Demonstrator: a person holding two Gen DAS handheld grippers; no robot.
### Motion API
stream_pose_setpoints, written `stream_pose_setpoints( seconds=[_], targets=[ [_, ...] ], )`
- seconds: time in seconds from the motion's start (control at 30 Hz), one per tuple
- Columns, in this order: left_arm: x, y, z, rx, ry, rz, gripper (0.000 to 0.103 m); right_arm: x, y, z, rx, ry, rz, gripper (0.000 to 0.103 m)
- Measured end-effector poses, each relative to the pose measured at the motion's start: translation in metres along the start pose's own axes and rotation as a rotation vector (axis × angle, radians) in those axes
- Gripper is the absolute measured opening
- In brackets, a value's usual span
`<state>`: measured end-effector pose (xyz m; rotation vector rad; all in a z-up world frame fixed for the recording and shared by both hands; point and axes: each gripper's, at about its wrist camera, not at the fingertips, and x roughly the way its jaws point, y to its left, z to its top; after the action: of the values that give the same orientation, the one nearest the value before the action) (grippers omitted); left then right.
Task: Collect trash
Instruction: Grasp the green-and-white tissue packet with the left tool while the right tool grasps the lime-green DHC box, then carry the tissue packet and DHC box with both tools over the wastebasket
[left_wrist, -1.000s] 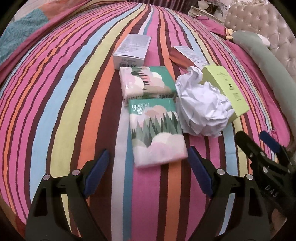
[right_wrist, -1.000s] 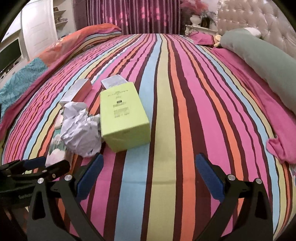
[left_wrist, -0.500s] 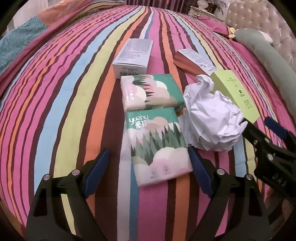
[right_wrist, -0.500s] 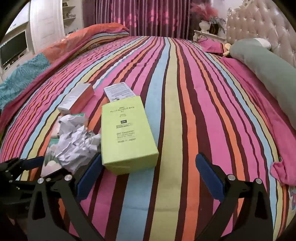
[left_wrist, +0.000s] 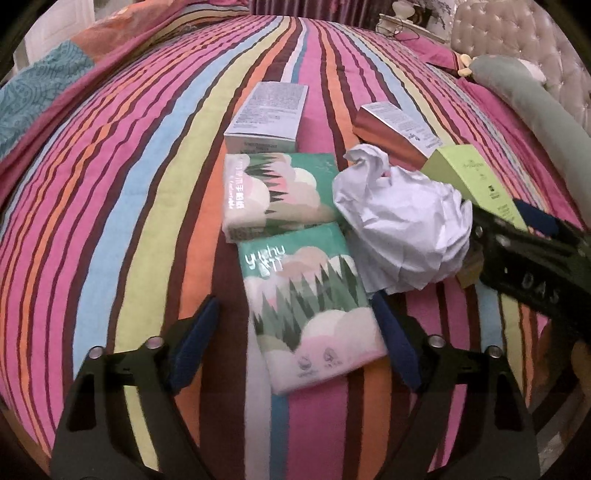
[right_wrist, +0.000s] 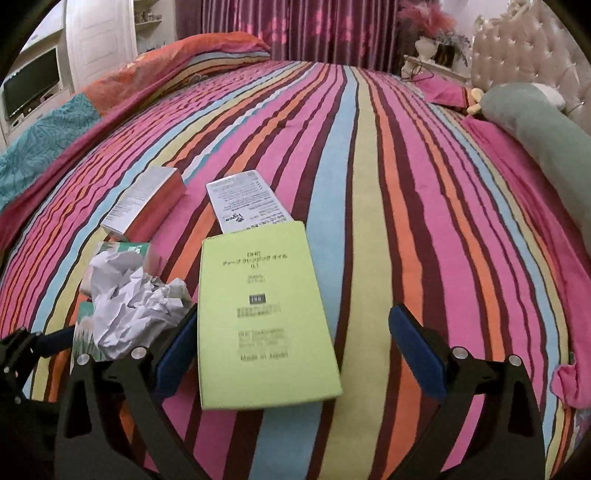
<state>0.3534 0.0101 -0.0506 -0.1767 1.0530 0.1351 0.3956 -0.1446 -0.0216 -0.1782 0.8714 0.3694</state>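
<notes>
Bed under multicoloured striped bedspread (right_wrist: 369, 192); magenta curtains (right_wrist: 332, 33), tufted headboard (right_wrist: 535, 55) behind. Left gripper (left_wrist: 295, 332): fingers closing, astride green-and-pink tissue pack (left_wrist: 310, 306), not gripping. Right gripper (right_wrist: 291, 343): closing around lime-green cardboard box (right_wrist: 262, 310). Crumpled white paper ball (left_wrist: 402, 229) between them.

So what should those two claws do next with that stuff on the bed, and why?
Probably finish closing. The left gripper straddles the near tissue pack, and the right gripper straddles the lime-green box. Both sets of jaws are closing, with gaps remaining on the outer sides, so neither item seems gripped yet.

Paper ball (left_wrist: 402, 225) between packets (left_wrist: 310, 306) and box (right_wrist: 262, 314)
</notes>
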Motion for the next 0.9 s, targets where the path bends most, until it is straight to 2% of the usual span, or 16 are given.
stream_pose_setpoints(
  seconds=[0.03, 0.1, 0.13, 0.2, 0.43, 0.9],
  targets=[
    [-0.001, 0.000, 0.000, 0.007, -0.006, 0.009, 0.069, 0.001, 0.001, 0.001, -0.002, 0.006, 0.007, 0.078],
    [-0.002, 0.002, -0.001, 0.023, -0.014, 0.028, 0.054, 0.003, 0.005, 0.000, -0.011, 0.030, 0.023, 0.058],
    [-0.002, 0.004, -0.001, 0.027, -0.017, 0.033, 0.054, 0.005, 0.009, 0.000, -0.019, 0.043, 0.030, 0.055],
    [-0.003, 0.009, 0.000, 0.021, -0.016, 0.008, 0.052, 0.001, 0.014, -0.004, -0.029, 0.038, 0.014, 0.055],
    [-0.013, 0.020, -0.006, 0.022, -0.018, -0.039, 0.051, -0.016, 0.007, -0.025, 0.053, 0.047, 0.024, 0.055],
    [-0.050, 0.036, -0.048, 0.053, -0.038, -0.089, 0.051, -0.065, -0.031, -0.075, 0.330, 0.059, 0.012, 0.055]
  ],
)
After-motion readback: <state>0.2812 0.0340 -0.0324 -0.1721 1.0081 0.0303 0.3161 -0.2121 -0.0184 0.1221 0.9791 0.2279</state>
